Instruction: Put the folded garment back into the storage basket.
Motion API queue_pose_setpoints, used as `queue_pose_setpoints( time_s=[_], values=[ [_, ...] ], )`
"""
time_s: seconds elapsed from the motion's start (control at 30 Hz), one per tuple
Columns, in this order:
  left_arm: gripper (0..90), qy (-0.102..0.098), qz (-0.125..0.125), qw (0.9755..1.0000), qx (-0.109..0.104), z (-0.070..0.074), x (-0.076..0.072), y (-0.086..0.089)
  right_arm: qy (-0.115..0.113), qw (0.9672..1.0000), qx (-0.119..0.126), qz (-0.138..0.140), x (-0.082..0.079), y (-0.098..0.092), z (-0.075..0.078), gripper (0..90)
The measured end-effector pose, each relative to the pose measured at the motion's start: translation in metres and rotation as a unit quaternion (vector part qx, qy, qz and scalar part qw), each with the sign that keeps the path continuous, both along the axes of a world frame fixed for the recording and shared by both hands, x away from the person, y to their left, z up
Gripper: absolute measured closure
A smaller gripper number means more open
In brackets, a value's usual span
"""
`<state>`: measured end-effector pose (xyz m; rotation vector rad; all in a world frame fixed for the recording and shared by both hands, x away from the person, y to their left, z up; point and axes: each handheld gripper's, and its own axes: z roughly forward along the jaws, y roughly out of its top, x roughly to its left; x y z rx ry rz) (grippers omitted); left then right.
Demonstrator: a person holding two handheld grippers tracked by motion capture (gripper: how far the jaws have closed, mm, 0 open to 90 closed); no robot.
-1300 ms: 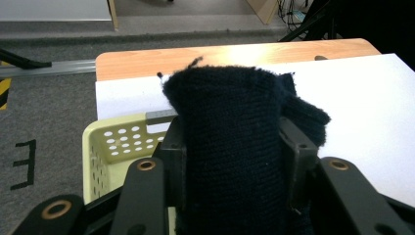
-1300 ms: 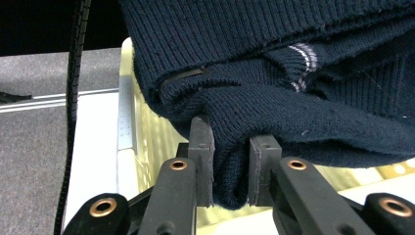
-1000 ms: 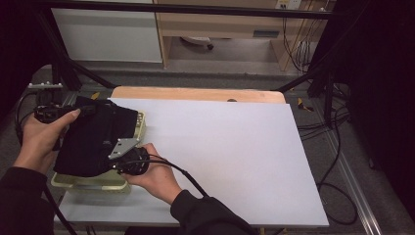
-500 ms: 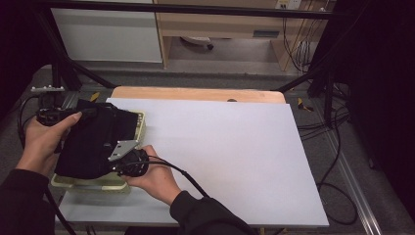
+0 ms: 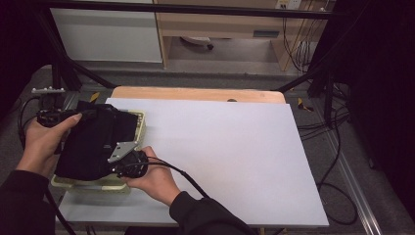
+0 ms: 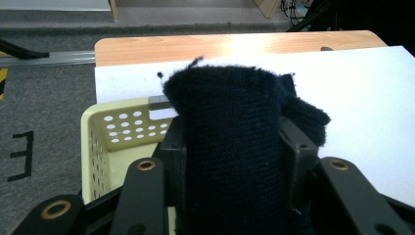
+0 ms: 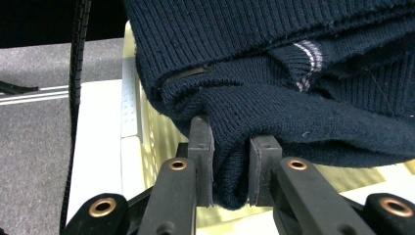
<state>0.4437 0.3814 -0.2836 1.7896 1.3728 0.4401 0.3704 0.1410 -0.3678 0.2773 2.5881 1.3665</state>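
Note:
A dark navy knit sweater hangs bunched over a pale yellow perforated basket at the table's left end. My left gripper is shut on a thick fold of the sweater from the far left, and its jaws stand wide around the wool. The basket wall lies just under it. My right gripper is shut on a thinner lower fold of the sweater, pinched between both pads beside the basket. In the high view the right gripper sits at the basket's near right corner.
A white sheet covers the wooden table, stretching right of the basket. Black cables lie on the floor at the right. A dark frame and cabinets stand beyond the far edge.

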Motion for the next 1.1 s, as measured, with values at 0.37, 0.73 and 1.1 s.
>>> queue_pose_setpoints(
  time_s=[0.37, 0.73, 1.1],
  values=[
    [55.4, 0.005, 0.003, 1.0000, 0.000, -0.006, -0.002, 0.003, 0.004, 1.0000, -0.006, 0.002, -0.001, 0.003, -0.003, 75.8],
    [55.2, 0.010, 0.011, 0.9999, 0.003, -0.010, 0.003, 0.004, 0.014, 0.9999, -0.003, -0.001, 0.004, 0.004, -0.006, 75.8],
    [54.7, 0.017, 0.011, 0.9998, -0.005, -0.021, 0.012, 0.000, 0.016, 0.9998, -0.010, -0.008, 0.006, 0.002, -0.006, 75.7]
  ],
)
